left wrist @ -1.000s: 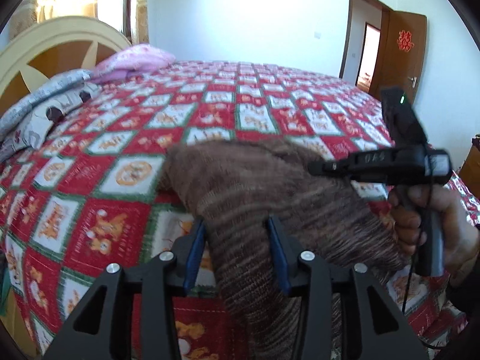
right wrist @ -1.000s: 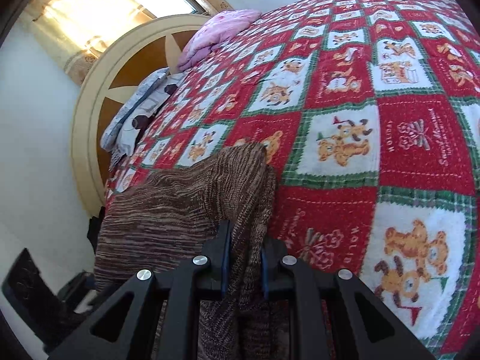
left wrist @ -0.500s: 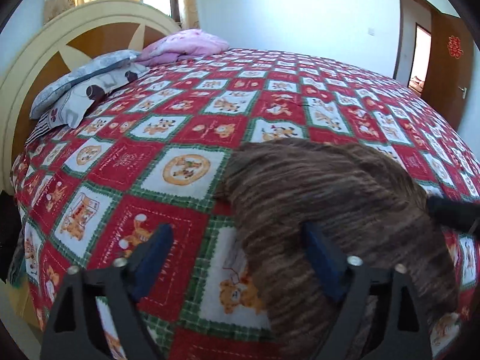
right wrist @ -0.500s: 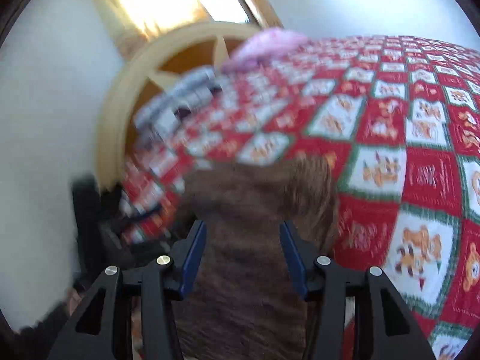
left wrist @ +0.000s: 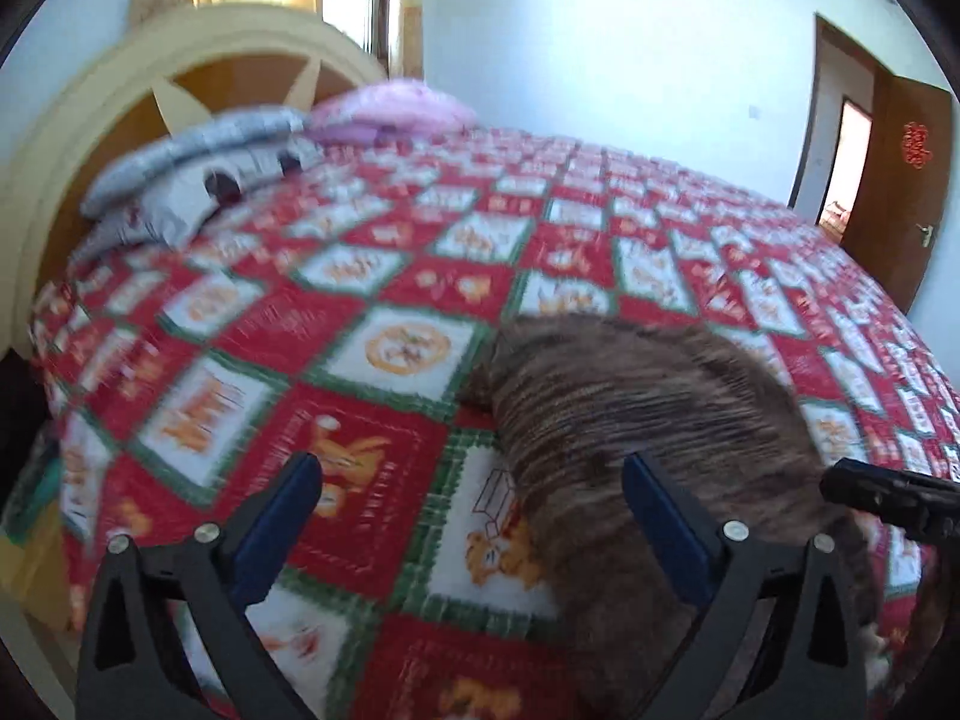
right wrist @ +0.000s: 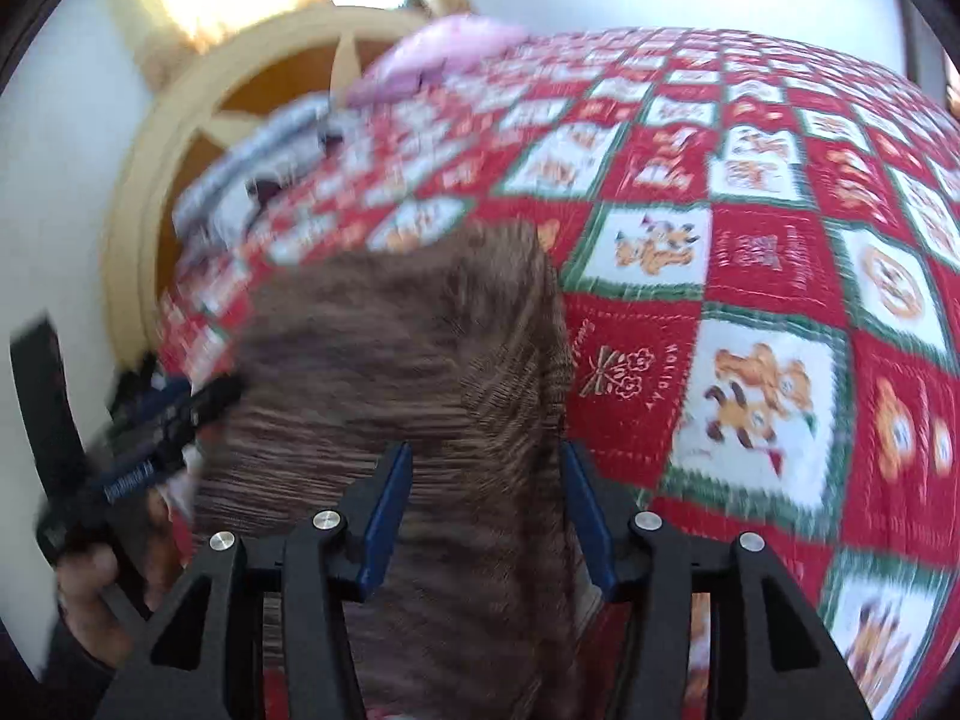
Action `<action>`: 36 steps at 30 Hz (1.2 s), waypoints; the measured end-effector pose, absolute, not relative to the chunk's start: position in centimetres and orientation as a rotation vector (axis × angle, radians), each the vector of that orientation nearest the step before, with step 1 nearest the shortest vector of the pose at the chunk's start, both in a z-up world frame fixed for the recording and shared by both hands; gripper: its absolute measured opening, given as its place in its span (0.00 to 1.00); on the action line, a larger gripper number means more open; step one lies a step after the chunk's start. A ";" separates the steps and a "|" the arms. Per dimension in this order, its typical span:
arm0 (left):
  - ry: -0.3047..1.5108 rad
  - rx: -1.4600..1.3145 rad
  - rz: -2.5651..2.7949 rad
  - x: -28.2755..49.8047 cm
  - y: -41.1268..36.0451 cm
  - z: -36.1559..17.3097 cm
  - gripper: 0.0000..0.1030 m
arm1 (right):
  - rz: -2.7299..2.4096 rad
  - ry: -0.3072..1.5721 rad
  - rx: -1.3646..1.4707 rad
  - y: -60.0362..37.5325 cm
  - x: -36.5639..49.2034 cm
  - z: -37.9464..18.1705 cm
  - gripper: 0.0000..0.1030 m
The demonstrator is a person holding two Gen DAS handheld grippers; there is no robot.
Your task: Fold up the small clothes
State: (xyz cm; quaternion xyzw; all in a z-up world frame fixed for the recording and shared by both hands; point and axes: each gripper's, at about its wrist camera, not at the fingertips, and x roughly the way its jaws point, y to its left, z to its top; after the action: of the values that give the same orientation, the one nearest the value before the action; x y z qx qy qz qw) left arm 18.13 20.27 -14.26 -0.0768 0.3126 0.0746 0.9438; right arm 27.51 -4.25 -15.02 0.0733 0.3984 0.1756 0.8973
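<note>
Brown: 1 sweater (left wrist: 630,420) (2 pillows (left wrist: 198,174))

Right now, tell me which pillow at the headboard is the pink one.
The pink pillow is the one farther along the headboard, past the grey patterned pillow that lies nearer the bed's edge.

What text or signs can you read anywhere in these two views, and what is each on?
"HOLIDAY": red square of the quilt, right wrist view; partly blurred.
Red paper character on the door: too small to read.
White lettering on the left gripper body: blurred, unreadable.
Other quilt lettering: blurred.
</note>
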 end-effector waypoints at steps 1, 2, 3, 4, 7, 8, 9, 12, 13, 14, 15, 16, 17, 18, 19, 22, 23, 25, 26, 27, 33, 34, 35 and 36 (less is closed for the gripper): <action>0.623 -0.151 0.151 17.2 20.1 -13.4 0.99 | 0.328 0.791 0.135 -4.2 26.4 -14.3 0.51; 0.612 -0.143 0.156 16.2 19.8 -12.6 0.99 | 0.316 0.773 0.124 -4.0 25.7 -13.9 0.52; 0.600 -0.139 0.160 15.3 19.5 -11.9 0.99 | 0.312 0.744 0.108 -3.8 24.7 -13.2 0.52; 0.591 -0.139 0.154 14.8 19.4 -11.4 0.99 | 0.313 0.719 0.091 -3.5 23.7 -12.4 0.52; 0.541 -0.107 0.137 12.4 18.0 -9.7 1.00 | 0.334 0.634 0.030 -2.4 20.8 -10.1 0.54; 0.532 -0.100 0.136 12.3 17.8 -9.4 1.00 | 0.342 0.610 0.012 -2.1 19.9 -9.3 0.56; 0.522 -0.095 0.133 12.0 17.7 -9.0 1.00 | 0.347 0.587 -0.004 -1.9 19.1 -8.7 0.56; 0.495 -0.115 0.118 11.4 17.6 -7.8 1.00 | 0.354 0.554 -0.024 -1.3 17.9 -7.6 0.57; 0.483 -0.124 0.110 11.2 17.6 -7.4 1.00 | 0.353 0.548 -0.025 -1.4 17.7 -7.4 0.57; 0.477 -0.126 0.107 11.0 17.6 -7.2 1.00 | 0.349 0.540 -0.025 -1.5 17.4 -7.2 0.57; 0.468 -0.123 0.106 10.8 17.5 -6.9 1.00 | 0.347 0.534 -0.023 -1.6 17.1 -7.0 0.57; 0.462 -0.121 0.106 10.7 17.5 -6.8 1.00 | 0.346 0.528 -0.017 -1.6 17.0 -6.8 0.57; 0.455 -0.120 0.104 10.6 17.6 -6.7 1.00 | 0.346 0.521 -0.009 -1.8 16.8 -6.6 0.57; 0.452 -0.119 0.106 10.5 17.5 -6.6 1.00 | 0.346 0.516 -0.006 -1.7 16.8 -6.5 0.57; 0.451 -0.122 0.107 10.5 17.6 -6.6 1.00 | 0.346 0.512 -0.006 -1.7 16.6 -6.4 0.57; 0.446 -0.127 0.110 10.2 17.6 -6.5 1.00 | 0.349 0.501 -0.008 -1.6 16.3 -6.2 0.57; 0.445 -0.126 0.112 10.2 17.5 -6.5 1.00 | 0.351 0.500 -0.008 -1.6 16.3 -6.1 0.57; 0.443 -0.123 0.114 10.1 17.5 -6.5 1.00 | 0.350 0.498 -0.005 -1.6 16.2 -6.1 0.57; 0.442 -0.122 0.115 10.1 17.4 -6.5 1.00 | 0.349 0.499 -0.004 -1.7 16.2 -6.1 0.57; 0.441 -0.122 0.114 10.1 17.5 -6.5 1.00 | 0.348 0.500 -0.002 -1.7 16.2 -6.2 0.57; 0.444 -0.121 0.116 10.0 17.4 -6.5 1.00 | 0.342 0.504 0.006 -2.0 16.2 -6.3 0.57; 0.445 -0.122 0.115 10.0 17.4 -6.5 1.00 | 0.341 0.502 0.007 -2.0 16.2 -6.3 0.57; 0.446 -0.121 0.115 10.0 17.5 -6.5 1.00 | 0.342 0.502 0.008 -2.0 16.2 -6.3 0.57; 0.445 -0.120 0.116 10.0 17.5 -6.5 1.00 | 0.343 0.500 0.008 -2.1 16.2 -6.2 0.57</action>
State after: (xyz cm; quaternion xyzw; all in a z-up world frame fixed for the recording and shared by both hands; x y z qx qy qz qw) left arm 9.99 17.46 -6.48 -0.0595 0.2206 0.0574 0.9718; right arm 16.22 -2.06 -6.24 0.0041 0.2464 0.1688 0.9543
